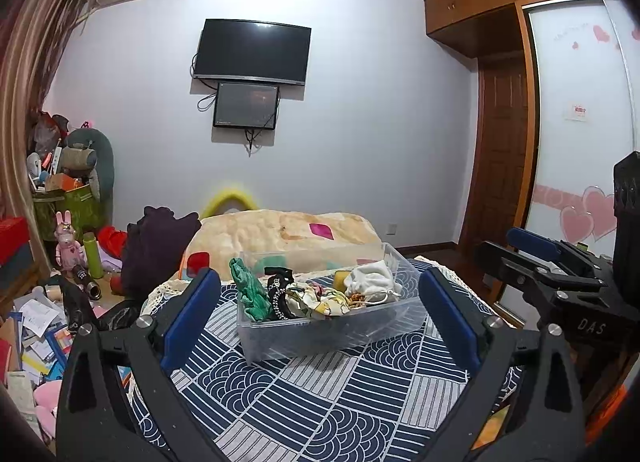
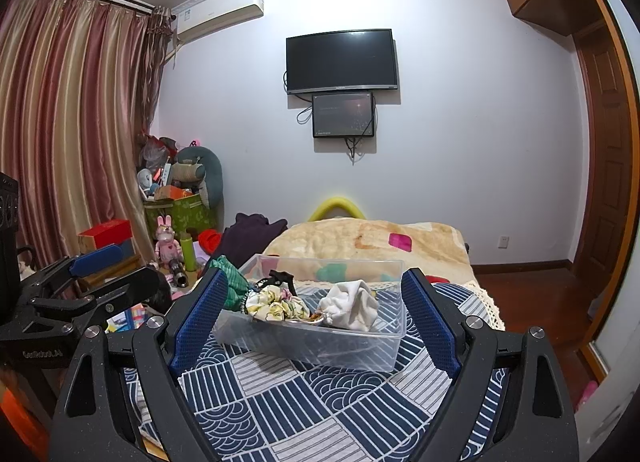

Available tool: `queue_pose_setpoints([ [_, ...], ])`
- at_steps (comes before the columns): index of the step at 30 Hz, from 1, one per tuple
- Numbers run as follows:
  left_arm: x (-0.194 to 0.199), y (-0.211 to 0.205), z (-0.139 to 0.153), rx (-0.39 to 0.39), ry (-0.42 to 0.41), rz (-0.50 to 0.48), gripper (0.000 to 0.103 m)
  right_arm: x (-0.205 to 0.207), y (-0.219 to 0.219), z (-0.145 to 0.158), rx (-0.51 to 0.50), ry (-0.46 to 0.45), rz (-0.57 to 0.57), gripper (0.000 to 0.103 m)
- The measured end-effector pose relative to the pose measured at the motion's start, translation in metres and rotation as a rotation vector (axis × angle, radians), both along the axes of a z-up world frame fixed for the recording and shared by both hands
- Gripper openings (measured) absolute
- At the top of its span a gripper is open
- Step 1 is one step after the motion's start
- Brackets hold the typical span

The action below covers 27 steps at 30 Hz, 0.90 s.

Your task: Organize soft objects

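Note:
A clear plastic bin (image 1: 320,336) (image 2: 340,350) stands on the blue patterned cloth (image 1: 320,402) (image 2: 320,402). In it lie a green cloth (image 1: 250,292) (image 2: 232,282), a black beaded band (image 1: 278,290), a floral scrunchie (image 1: 316,300) (image 2: 274,304), a white pouch (image 1: 372,280) (image 2: 350,304) and a yellow sponge (image 1: 342,280). My left gripper (image 1: 320,314) is open and empty, just short of the bin. My right gripper (image 2: 316,314) is open and empty, also short of the bin. Each gripper shows at the edge of the other's view, the right one (image 1: 536,262) and the left one (image 2: 104,274).
A beige blanket (image 1: 280,234) (image 2: 372,242) covers the bed behind the bin. A dark garment (image 1: 156,250) hangs at the bed's left. The floor at left holds papers (image 1: 36,334), toys and a green box (image 2: 176,214). A wardrobe (image 1: 576,122) stands right.

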State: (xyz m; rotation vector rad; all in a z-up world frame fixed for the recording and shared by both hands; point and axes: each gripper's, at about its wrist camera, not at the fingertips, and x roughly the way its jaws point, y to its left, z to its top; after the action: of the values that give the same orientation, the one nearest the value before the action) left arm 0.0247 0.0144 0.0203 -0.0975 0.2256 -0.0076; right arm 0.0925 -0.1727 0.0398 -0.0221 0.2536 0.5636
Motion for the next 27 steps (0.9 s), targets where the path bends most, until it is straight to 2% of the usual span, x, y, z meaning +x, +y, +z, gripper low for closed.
queue_pose_setpoints([
  [4, -0.0032, -0.001, 0.0017, 0.0, -0.007, -0.006, 0.103, -0.002, 0.001, 0.0018, 0.002, 0.003, 0.001, 0.089],
  [8, -0.0035, -0.0031, 0.0031, 0.007, -0.007, -0.015, 0.103, -0.0034, -0.0006, 0.0015, 0.008, -0.006, -0.008, 0.102],
  [27, -0.0057, -0.0083, 0.0, 0.01, -0.008, -0.027, 0.103, -0.0017, 0.0009, -0.0038, -0.003, 0.013, -0.018, 0.103],
])
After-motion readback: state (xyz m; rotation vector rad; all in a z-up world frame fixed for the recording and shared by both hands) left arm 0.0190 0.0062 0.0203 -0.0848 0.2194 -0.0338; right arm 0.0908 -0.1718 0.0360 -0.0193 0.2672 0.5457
